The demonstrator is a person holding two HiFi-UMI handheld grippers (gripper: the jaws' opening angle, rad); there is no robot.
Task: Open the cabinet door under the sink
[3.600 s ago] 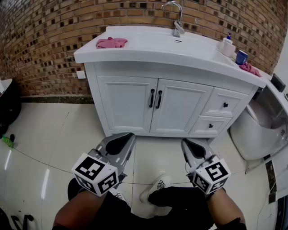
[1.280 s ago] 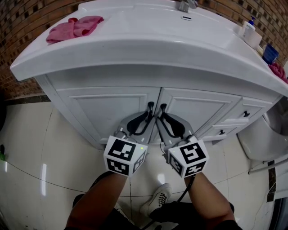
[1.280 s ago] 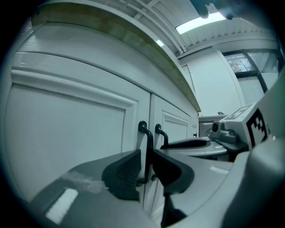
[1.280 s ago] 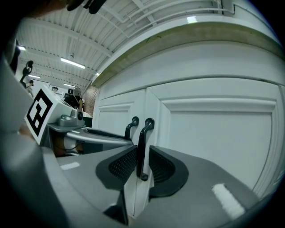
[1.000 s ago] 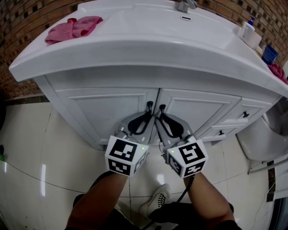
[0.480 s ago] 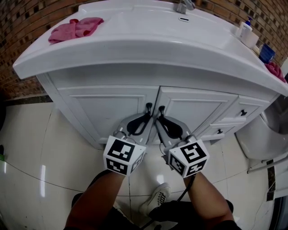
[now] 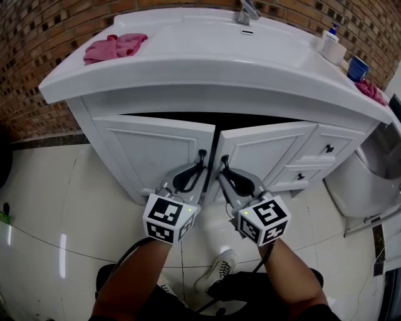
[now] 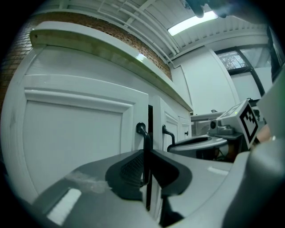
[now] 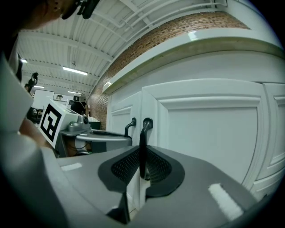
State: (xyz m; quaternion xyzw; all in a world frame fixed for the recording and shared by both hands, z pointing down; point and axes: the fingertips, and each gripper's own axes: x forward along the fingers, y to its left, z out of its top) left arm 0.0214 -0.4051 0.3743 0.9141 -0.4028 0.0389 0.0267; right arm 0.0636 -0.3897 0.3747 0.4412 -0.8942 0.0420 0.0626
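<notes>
A white vanity under the sink has two cabinet doors, the left door [image 7: 156, 147] and the right door [image 7: 266, 150], each with a black bar handle. Both doors stand slightly ajar, with a dark gap along their tops. My left gripper [image 7: 195, 168] is shut on the left door handle [image 8: 144, 147]. My right gripper [image 7: 223, 172] is shut on the right door handle [image 9: 143, 142]. In each gripper view the other gripper shows beside the neighbouring handle.
A pink cloth [image 7: 116, 47] lies on the white countertop [image 7: 188, 69], with a faucet [image 7: 246, 11] at the back and a bottle and blue cup [image 7: 357, 68] at the right. Two small drawers [image 7: 326, 150] sit right of the doors. A toilet [image 7: 369, 182] stands at the right. Brick wall behind.
Both grippers came up to the handles and closed on them. In the last half second they pulled back, and both doors swung out a little, opening a dark gap at the top.
</notes>
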